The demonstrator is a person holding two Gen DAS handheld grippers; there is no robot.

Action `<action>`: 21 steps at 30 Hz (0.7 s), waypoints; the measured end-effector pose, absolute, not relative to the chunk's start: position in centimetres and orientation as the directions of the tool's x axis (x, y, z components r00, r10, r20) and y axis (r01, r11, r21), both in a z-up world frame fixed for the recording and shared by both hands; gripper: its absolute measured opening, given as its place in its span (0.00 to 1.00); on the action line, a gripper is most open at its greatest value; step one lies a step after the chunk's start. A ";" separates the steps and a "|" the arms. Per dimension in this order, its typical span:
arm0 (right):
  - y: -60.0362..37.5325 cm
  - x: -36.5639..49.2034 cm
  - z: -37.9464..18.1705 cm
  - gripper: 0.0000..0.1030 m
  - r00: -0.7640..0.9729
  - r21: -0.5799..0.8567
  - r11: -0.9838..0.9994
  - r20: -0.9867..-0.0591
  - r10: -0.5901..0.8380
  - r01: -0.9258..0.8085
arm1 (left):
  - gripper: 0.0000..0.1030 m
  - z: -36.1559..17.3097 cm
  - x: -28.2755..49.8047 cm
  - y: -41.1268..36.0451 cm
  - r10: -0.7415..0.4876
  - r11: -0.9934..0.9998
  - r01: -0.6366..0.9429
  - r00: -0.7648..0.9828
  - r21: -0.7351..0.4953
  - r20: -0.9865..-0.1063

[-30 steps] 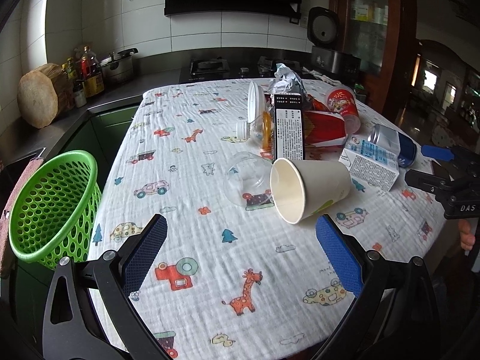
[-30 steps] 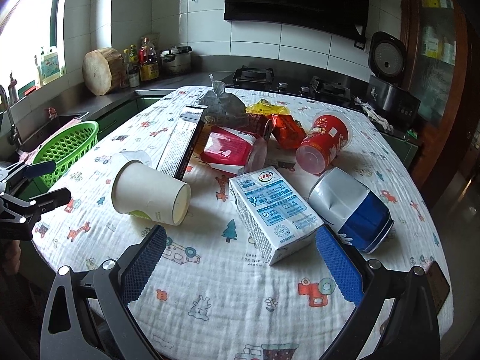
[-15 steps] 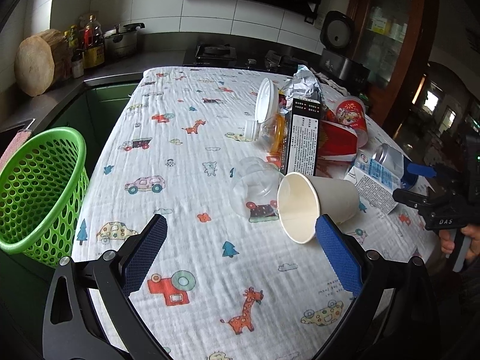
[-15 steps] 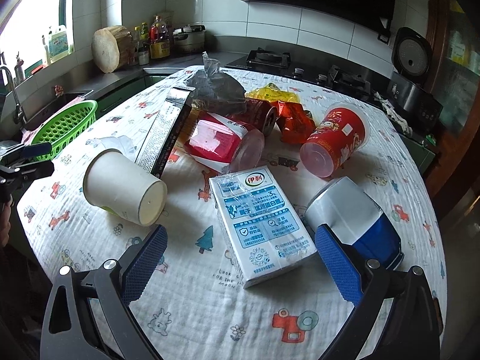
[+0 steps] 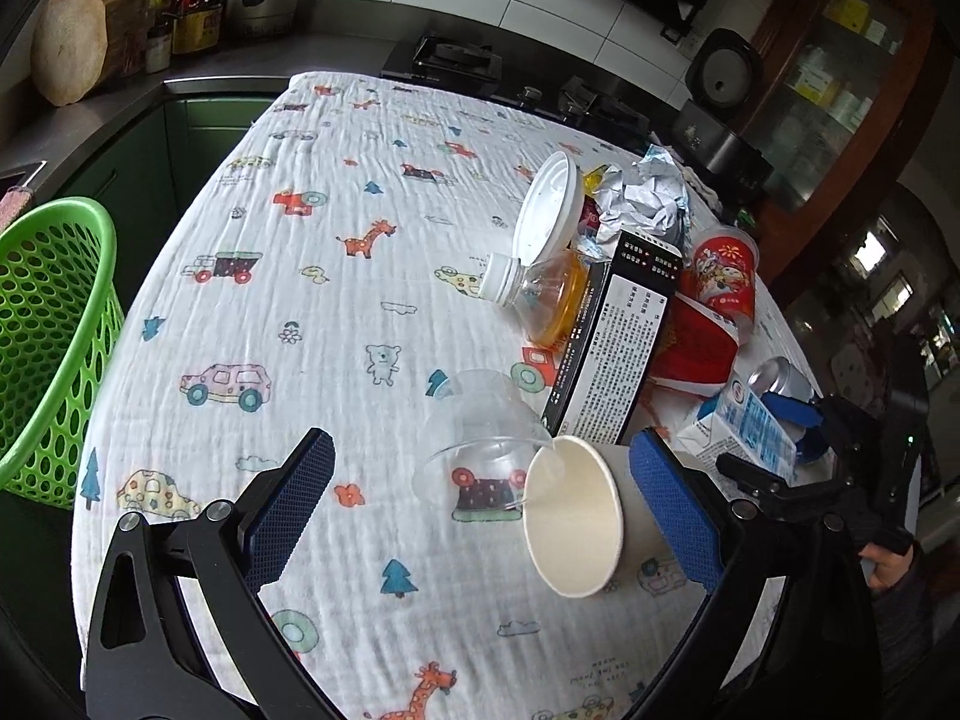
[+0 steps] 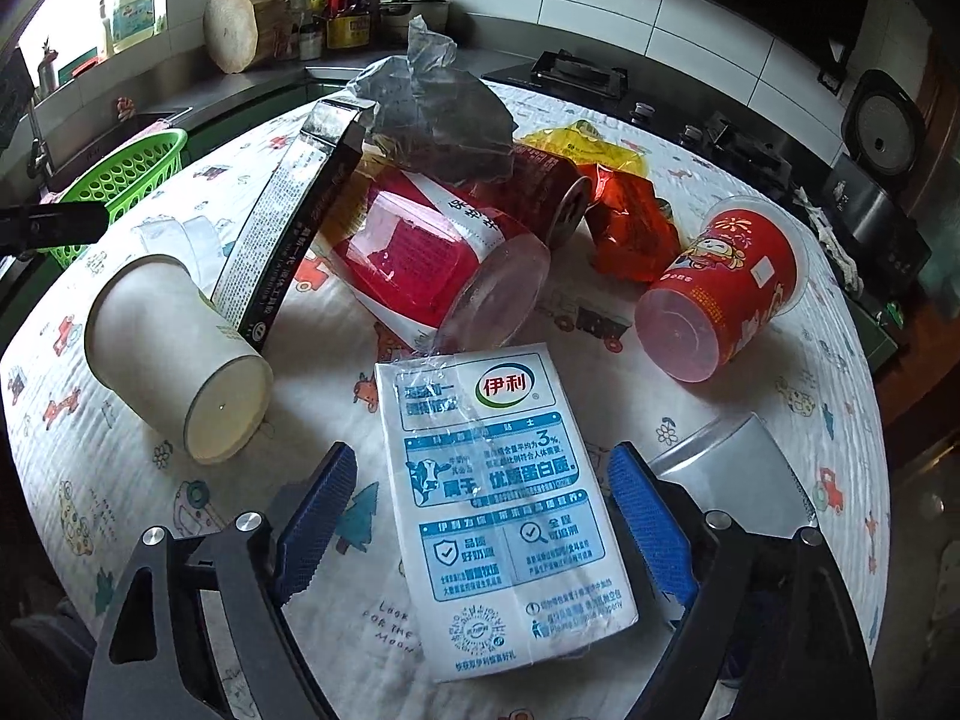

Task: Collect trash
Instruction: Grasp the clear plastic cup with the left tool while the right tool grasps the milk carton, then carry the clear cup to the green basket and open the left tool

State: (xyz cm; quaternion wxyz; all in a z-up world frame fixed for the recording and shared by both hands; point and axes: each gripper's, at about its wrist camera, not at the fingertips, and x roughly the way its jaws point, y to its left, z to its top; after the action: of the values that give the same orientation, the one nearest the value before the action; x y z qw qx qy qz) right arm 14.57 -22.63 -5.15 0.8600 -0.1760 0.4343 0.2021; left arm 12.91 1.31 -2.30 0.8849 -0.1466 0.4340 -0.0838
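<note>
Pre-grasp step. Right gripper (image 6: 480,516) fingers spread, straddling milk carton (image 6: 498,498) (no contact yet). Left gripper (image 5: 480,510) fingers spread near paper cup (image 5: 576,528). Next: squeeze carton, carry to green basket (image 5: 48,348).

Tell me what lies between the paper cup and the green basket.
In the left wrist view, only a clear plastic cup lies beside the paper cup; from there to the green basket, bare tablecloth.

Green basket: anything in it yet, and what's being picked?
Nothing shows in the green basket, though its bottom is hidden. Right gripper is open around the milk carton; left gripper is open near the paper cup. All trash remains on the table.
</note>
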 end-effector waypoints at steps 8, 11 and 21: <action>-22.8 15.4 -5.8 0.68 0.497 -0.124 0.848 -0.849 0.178 -0.515 | 0.84 -4.2 16.6 0.7 -0.306 0.931 -0.021 0.497 -0.364 -0.812; -22.7 15.5 -5.8 0.68 0.487 -0.125 0.841 -0.856 0.177 -0.527 | 0.82 -4.9 17.1 0.8 -0.336 0.919 -0.027 0.464 -0.393 -0.819; -22.5 15.9 -5.9 0.68 0.465 -0.130 0.834 -0.870 0.164 -0.536 | 0.69 -6.4 18.2 0.9 -0.408 0.886 -0.046 0.394 -0.462 -0.823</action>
State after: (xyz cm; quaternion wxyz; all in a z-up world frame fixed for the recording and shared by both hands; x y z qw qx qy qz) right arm 15.87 -22.45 -5.93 0.8329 -0.1971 0.4726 0.2100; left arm 18.21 0.94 -6.35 0.8078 -0.2110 0.5389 -0.1121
